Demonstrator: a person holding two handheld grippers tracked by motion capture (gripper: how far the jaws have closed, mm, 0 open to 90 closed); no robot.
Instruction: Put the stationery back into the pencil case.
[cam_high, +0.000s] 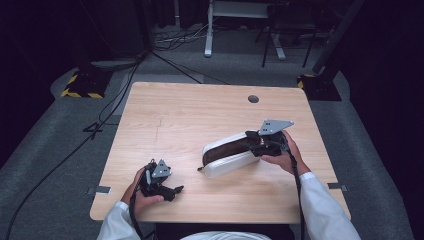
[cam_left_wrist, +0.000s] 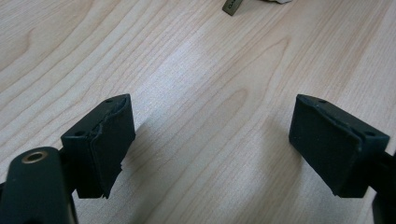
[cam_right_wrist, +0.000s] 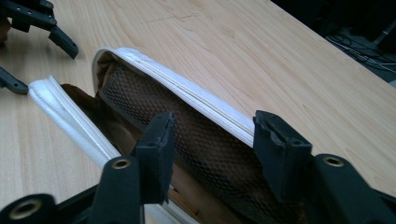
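Wooden table (cam_high: 190, 107) takes most of the floor space here, bare apart from one thing: a white pencil case (cam_high: 226, 165) w/ brown lining, lying on its side right of centre, long axis slanting across the top. It's unzipped, mouth gaping, prob. so the inside can be reached. In the right gripper view the brown mesh pocket (cam_right_wrist: 205, 140) shows inside, between the two white zip edges.

Right gripper (cam_high: 263, 142) sits at the case's far-right end, person's hand behind it. Its jaws stand about half open, one inside the mouth over the mesh, the other just outside the upper white rim (cam_right_wrist: 187, 93). That rim runs between them, but the pads don't seem to press on it, so I'd say nothing's gripped.

Left gripper (cam_high: 176, 190) rests near the front-left edge, well apart from the case, looks parked. Jaws wide open, just bare wood between them. Zip pull tab (cam_left_wrist: 231, 6) lies farther off ahead of it.
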